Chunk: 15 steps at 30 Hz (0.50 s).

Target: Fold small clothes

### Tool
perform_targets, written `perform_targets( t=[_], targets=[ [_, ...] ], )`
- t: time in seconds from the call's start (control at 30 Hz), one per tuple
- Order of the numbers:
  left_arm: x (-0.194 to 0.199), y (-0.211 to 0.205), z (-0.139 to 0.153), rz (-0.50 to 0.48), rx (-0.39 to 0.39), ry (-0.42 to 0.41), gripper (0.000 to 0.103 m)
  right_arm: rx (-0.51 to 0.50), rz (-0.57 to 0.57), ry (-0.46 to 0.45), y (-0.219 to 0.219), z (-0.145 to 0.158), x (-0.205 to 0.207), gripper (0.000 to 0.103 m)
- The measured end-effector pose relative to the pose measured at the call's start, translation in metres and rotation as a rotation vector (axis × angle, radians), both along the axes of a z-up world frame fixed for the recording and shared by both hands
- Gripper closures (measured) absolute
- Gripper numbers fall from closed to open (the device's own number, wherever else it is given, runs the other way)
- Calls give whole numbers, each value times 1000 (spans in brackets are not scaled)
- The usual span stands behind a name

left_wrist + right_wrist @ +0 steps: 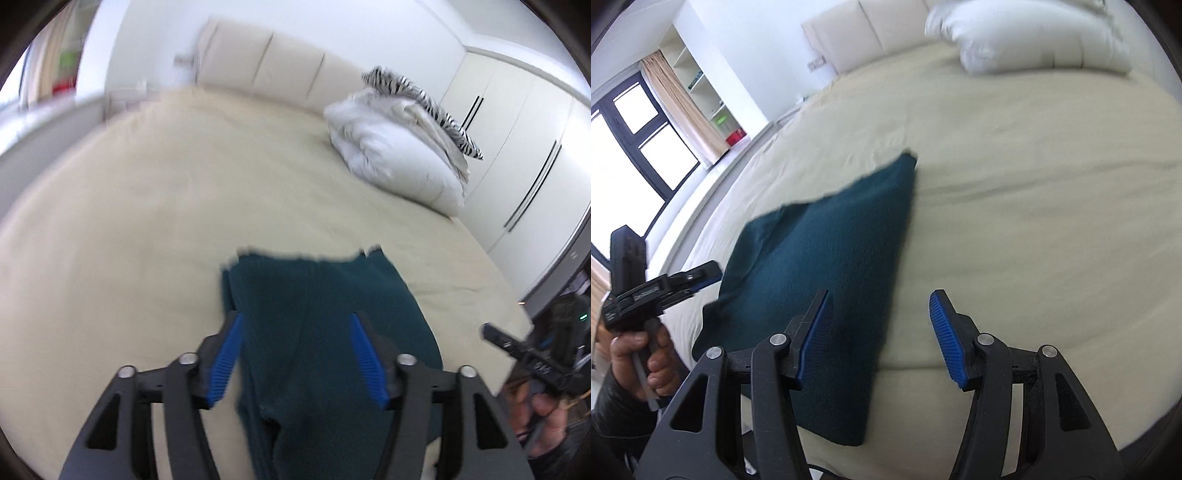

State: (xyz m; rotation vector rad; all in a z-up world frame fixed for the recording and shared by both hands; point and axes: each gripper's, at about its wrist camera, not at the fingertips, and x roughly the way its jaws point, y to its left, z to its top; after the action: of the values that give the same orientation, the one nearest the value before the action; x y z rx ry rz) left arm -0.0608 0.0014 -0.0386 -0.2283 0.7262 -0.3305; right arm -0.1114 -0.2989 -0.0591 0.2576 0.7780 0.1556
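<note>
Inspector: The dark teal knit garment (325, 325) lay folded on the bed (129, 206), by its near edge. Both tools stood open and empty: the left tool (295, 354) above the garment, the right tool (881, 332) over its right edge.

Clerk: Handling?

Inspector: Judged soft, light and limp, its ribbed knit giving the pads fair purchase. I would have pinched doubled layers at a corner or folded edge; a mid-panel hold would bunch it.
</note>
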Motion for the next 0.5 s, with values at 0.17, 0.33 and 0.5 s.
perform_targets(
  t=[0.17,0.33,0.5],
  targets=[
    [-43,-6,59,121,167,-333,0,-173,-82,-254,13,66,-32,29],
    [-72,-15,99,198,270,-507,0,-327,-220,-572,36,116,-75,0],
    [-92,-13,132,283,290,-564,0,-275,-142,-584,43,146,-84,0]
  ],
)
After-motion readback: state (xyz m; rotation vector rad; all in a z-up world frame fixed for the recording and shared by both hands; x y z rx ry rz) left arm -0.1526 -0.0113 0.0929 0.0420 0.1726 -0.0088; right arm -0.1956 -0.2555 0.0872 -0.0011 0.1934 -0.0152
